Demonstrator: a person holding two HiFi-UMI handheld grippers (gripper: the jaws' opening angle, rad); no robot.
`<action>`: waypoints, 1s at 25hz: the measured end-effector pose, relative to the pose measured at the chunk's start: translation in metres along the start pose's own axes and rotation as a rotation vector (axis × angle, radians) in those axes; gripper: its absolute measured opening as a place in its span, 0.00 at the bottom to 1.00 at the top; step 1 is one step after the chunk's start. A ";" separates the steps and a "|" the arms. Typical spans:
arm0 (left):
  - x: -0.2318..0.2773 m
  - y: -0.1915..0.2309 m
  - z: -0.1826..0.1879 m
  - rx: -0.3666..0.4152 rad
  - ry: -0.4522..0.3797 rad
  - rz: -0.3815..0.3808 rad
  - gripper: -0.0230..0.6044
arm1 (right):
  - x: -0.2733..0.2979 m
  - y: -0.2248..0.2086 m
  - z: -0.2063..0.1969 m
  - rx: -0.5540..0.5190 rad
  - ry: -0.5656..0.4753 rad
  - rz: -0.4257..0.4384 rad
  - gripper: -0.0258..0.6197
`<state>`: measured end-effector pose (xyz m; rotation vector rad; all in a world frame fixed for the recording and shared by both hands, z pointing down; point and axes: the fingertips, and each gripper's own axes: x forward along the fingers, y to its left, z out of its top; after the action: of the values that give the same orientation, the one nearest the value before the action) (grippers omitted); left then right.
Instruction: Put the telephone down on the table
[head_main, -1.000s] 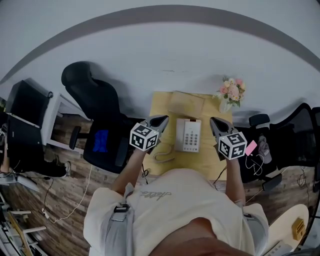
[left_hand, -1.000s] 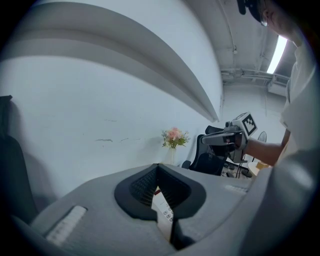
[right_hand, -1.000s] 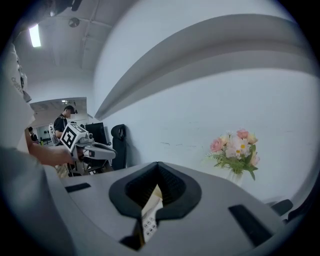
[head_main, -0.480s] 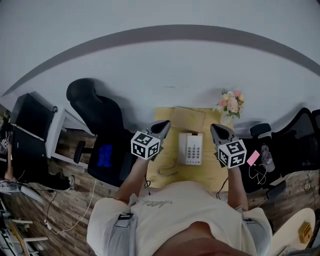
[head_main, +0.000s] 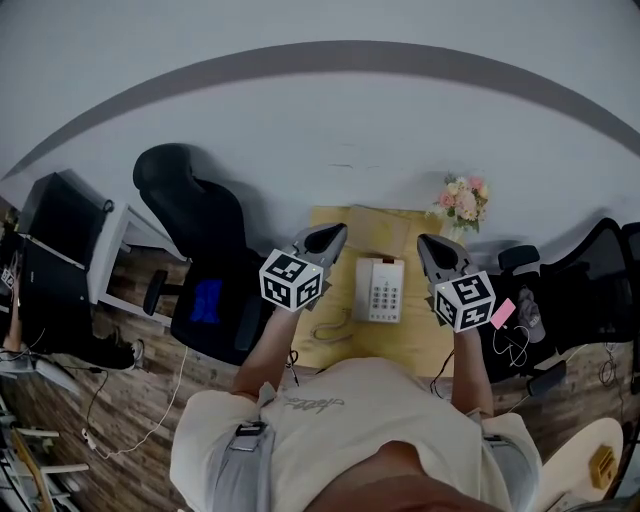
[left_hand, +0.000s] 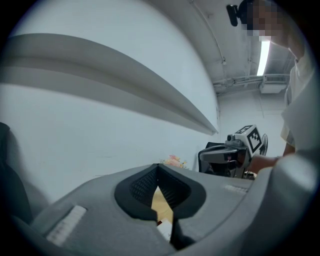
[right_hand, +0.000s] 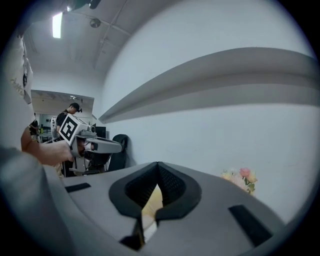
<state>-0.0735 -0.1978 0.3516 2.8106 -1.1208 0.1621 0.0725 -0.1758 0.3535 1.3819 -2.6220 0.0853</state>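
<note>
The white telephone (head_main: 381, 289) lies flat on the yellow table (head_main: 420, 335), keypad up, its coiled cord (head_main: 330, 324) trailing off to the left. My left gripper (head_main: 336, 234) hovers over the table's left side, shut and with nothing in it. My right gripper (head_main: 425, 243) hovers to the right of the phone, also shut and empty. Both are held well above the tabletop and touch nothing. In the left gripper view the jaws (left_hand: 158, 168) meet at the tip, and the right gripper view shows its jaws (right_hand: 158, 165) closed the same way.
A vase of pink flowers (head_main: 462, 198) stands at the table's far right corner. A tan envelope (head_main: 378, 224) lies behind the phone. A black office chair (head_main: 196, 220) stands left of the table, another chair (head_main: 590, 265) to the right. The white wall is close behind.
Both grippers have risen higher above the table, still shut. The telephone has stayed in place on the table.
</note>
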 end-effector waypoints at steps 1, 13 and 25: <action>0.000 -0.001 0.003 0.002 -0.008 0.000 0.06 | -0.001 0.001 0.003 -0.005 -0.007 0.002 0.04; -0.004 -0.001 0.045 0.046 -0.099 0.005 0.06 | -0.005 0.000 0.042 -0.061 -0.082 -0.022 0.04; 0.015 -0.014 0.081 0.073 -0.160 -0.019 0.06 | -0.012 -0.016 0.070 -0.096 -0.125 -0.048 0.04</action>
<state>-0.0489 -0.2095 0.2722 2.9429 -1.1415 -0.0250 0.0836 -0.1840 0.2823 1.4617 -2.6511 -0.1358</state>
